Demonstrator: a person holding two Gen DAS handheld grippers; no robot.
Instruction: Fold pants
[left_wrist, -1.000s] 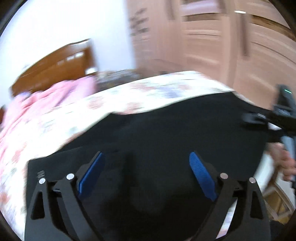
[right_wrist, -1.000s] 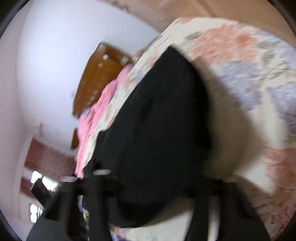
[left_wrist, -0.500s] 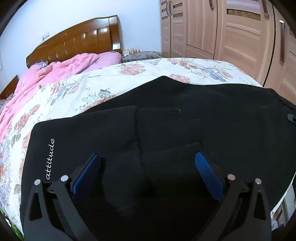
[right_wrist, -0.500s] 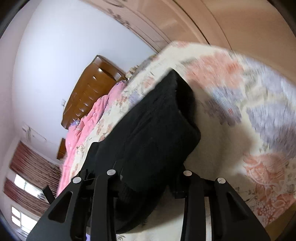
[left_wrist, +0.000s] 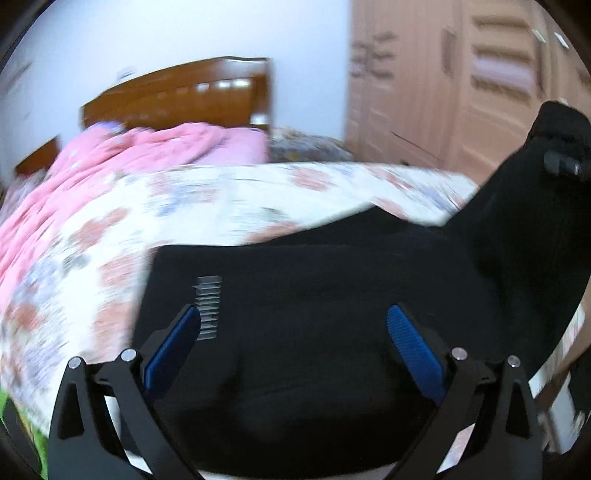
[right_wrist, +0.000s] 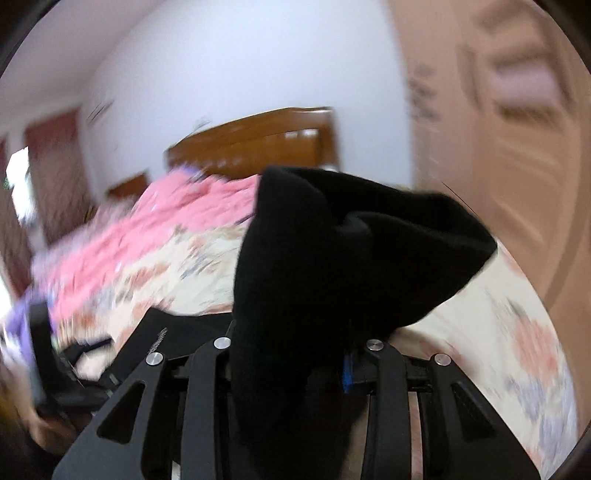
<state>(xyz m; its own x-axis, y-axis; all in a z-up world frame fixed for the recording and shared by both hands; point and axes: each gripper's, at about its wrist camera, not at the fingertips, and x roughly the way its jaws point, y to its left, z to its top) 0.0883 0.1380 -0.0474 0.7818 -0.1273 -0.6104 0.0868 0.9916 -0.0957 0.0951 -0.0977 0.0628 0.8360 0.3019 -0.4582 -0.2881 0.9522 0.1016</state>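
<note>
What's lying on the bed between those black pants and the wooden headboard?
In the left wrist view, the flowered bedspread stretches beyond the black pants, then a rumpled pink blanket lies against the wooden headboard.

pants (left_wrist: 332, 295): matt black cloth | headboard (left_wrist: 177, 96): glossy wood | pads (left_wrist: 415, 349): ribbed blue

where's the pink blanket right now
The pink blanket is bunched at the head of the bed, just below the wooden headboard, on the left of the left wrist view, beyond the black pants.
</note>
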